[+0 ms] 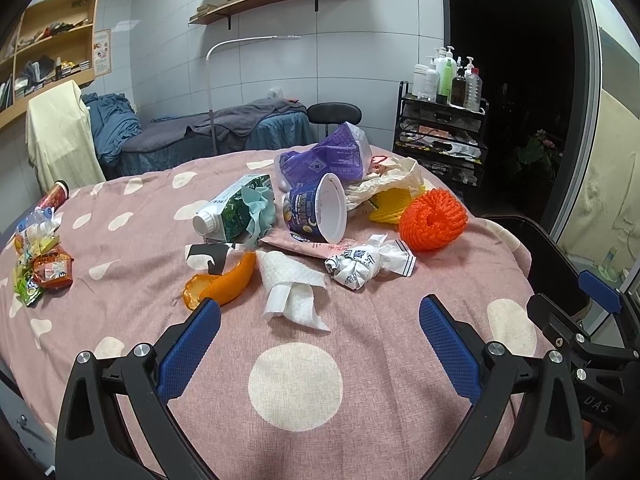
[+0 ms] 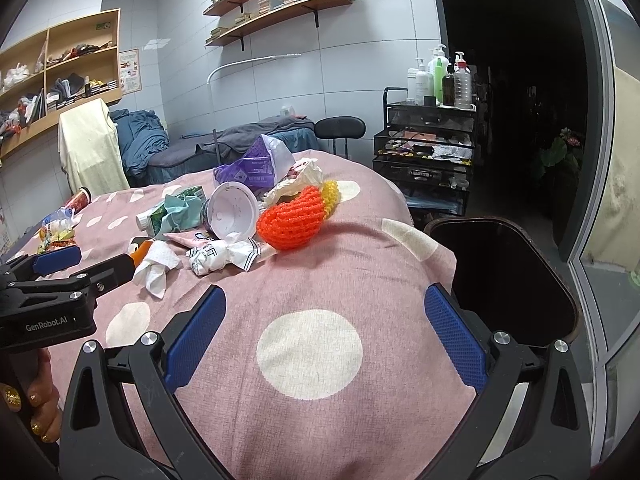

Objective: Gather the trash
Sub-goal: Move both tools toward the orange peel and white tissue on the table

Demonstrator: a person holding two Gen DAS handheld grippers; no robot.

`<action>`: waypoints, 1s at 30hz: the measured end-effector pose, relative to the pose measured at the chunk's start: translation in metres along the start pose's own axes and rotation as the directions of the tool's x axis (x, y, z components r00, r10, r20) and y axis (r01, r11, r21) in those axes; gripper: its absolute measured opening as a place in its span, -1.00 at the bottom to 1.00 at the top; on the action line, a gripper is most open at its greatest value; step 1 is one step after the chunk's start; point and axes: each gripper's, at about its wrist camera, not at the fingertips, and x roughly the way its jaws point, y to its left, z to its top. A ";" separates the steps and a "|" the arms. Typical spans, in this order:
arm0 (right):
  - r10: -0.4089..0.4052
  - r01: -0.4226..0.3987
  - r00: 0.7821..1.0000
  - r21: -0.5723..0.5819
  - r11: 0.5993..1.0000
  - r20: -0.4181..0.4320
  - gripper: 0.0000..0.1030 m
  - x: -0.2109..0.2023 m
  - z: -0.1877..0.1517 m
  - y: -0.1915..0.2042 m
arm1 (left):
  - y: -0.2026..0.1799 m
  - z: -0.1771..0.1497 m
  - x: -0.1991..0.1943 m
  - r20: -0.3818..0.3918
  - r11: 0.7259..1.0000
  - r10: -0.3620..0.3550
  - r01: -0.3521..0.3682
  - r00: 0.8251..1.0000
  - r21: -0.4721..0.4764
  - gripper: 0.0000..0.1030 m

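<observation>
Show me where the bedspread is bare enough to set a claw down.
Bare: the near bedspread between both open claws and the white tissue, plus the strip between the orange foam net and the bin. Crowded: around the tipped noodle cup.

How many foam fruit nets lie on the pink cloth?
2: the orange net near the right edge, and the yellow net touching it behind, partly under a plastic bag. More may be hidden.
</observation>
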 end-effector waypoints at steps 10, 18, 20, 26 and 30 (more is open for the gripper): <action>0.004 -0.004 0.999 0.009 1.000 -0.042 0.91 0.014 0.000 -0.002 | 0.011 -0.005 0.013 -0.043 1.000 -0.002 0.001 0.999 -0.021 0.90; 0.039 -0.041 0.995 -0.013 0.999 -0.091 0.91 0.030 0.004 0.005 | 0.036 -0.012 0.024 -0.081 0.999 -0.003 0.000 0.997 -0.038 0.90; 0.054 -0.056 0.994 -0.024 0.998 -0.098 0.91 0.033 0.005 0.009 | 0.046 -0.013 0.026 -0.089 0.999 0.007 -0.011 0.996 -0.044 0.90; 0.082 -0.089 0.988 -0.051 0.995 -0.127 0.91 0.044 0.011 0.022 | 0.078 -0.008 0.033 -0.107 0.994 -0.004 -0.008 0.994 -0.112 0.90; 0.097 -0.106 0.984 -0.053 0.993 -0.150 0.91 0.051 0.014 0.025 | 0.088 -0.002 0.041 -0.110 0.995 0.013 -0.024 0.994 -0.101 0.90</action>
